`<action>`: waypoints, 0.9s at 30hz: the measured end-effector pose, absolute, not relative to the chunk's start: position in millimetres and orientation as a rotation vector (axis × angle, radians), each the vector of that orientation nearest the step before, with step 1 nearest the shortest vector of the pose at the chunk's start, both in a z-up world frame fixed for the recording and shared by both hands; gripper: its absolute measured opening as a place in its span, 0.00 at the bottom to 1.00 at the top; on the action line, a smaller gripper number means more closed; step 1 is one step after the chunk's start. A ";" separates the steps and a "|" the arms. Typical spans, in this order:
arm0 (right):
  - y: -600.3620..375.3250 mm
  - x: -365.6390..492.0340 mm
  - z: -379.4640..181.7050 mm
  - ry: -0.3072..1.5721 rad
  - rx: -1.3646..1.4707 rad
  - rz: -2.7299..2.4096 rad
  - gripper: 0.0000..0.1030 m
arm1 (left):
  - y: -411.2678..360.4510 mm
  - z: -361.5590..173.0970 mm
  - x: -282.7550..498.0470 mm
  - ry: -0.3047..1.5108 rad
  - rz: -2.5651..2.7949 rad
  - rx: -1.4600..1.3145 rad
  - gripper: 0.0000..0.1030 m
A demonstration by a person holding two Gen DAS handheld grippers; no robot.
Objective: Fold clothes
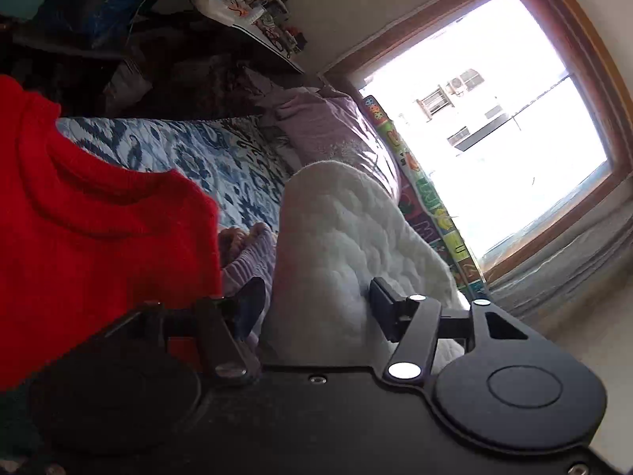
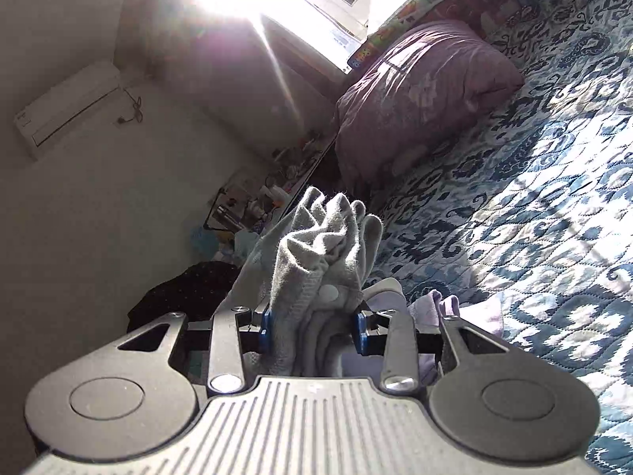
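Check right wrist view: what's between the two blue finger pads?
A bunched grey garment fills the gap in the right wrist view. The right gripper is clamped on it, one blue pad pressing each side, and fabric spills above the fingers.

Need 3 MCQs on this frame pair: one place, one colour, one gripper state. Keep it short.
1. Where does the purple pillow lie?
A. on the floor
B. on the blue patterned bedspread, near the window
C. on a chair

2. What colour is the sweater beside the left gripper?
A. red
B. green
C. yellow

3. What is the state of the right gripper?
A. open and empty
B. out of view
C. shut on the grey garment

Key: 1 B, the pillow rests at the bed's window end; 2 A, the knit is bright red; 3 C, grey cloth is bunched between the blue pads.
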State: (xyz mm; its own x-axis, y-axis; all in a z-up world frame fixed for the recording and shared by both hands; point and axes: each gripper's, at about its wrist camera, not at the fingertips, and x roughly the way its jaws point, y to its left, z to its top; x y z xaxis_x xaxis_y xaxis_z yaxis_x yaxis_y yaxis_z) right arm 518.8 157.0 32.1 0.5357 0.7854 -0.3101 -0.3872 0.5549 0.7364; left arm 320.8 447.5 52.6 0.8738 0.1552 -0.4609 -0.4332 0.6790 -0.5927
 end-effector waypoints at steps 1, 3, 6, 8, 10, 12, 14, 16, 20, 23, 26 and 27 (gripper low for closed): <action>165.9 523.0 23.0 0.716 0.615 0.741 0.37 | 439.9 53.6 320.2 0.405 0.395 -0.643 0.56; 172.5 525.0 6.9 0.715 0.594 0.724 0.37 | 435.4 50.9 306.6 0.340 0.349 -0.628 0.56; 163.3 530.2 -4.1 0.696 0.659 0.755 0.37 | 422.0 55.3 306.5 0.259 0.266 -0.503 0.56; 159.2 531.4 -5.7 0.692 0.657 0.749 0.39 | 414.9 55.3 318.9 0.250 0.226 -0.442 0.56; 154.4 532.6 -6.0 0.698 0.655 0.719 0.44 | 414.2 47.2 345.5 0.336 0.240 -0.436 0.55; 144.0 531.1 -7.7 0.682 0.669 0.684 0.49 | 412.9 37.2 369.6 0.476 0.297 -0.415 0.51; 134.1 528.2 -9.7 0.673 0.677 0.658 0.49 | 404.2 28.8 383.8 0.542 0.353 -0.303 0.52; 122.6 519.4 -9.4 0.667 0.674 0.660 0.49 | 403.3 26.0 385.5 0.546 0.375 -0.278 0.52; 94.4 486.0 -3.9 0.680 0.620 0.707 0.55 | 402.6 43.1 354.2 0.458 0.365 -0.345 0.56; 71.1 449.7 -1.7 0.696 0.543 0.731 0.63 | 386.9 54.1 317.3 0.408 0.338 -0.348 0.59; 41.3 398.6 -3.0 0.720 0.463 0.729 0.66 | 365.9 57.5 271.4 0.381 0.306 -0.357 0.61; 31.3 380.4 -4.1 0.730 0.439 0.723 0.71 | 358.9 56.3 253.9 0.378 0.290 -0.373 0.65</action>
State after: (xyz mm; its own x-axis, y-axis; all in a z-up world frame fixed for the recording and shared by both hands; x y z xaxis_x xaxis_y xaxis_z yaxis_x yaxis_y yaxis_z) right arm 380.4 31.3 -4.1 0.5248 0.7261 -0.4442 -0.4377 0.6778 0.5908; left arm 253.9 358.9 56.3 0.8901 0.2040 -0.4075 -0.3407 0.8918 -0.2976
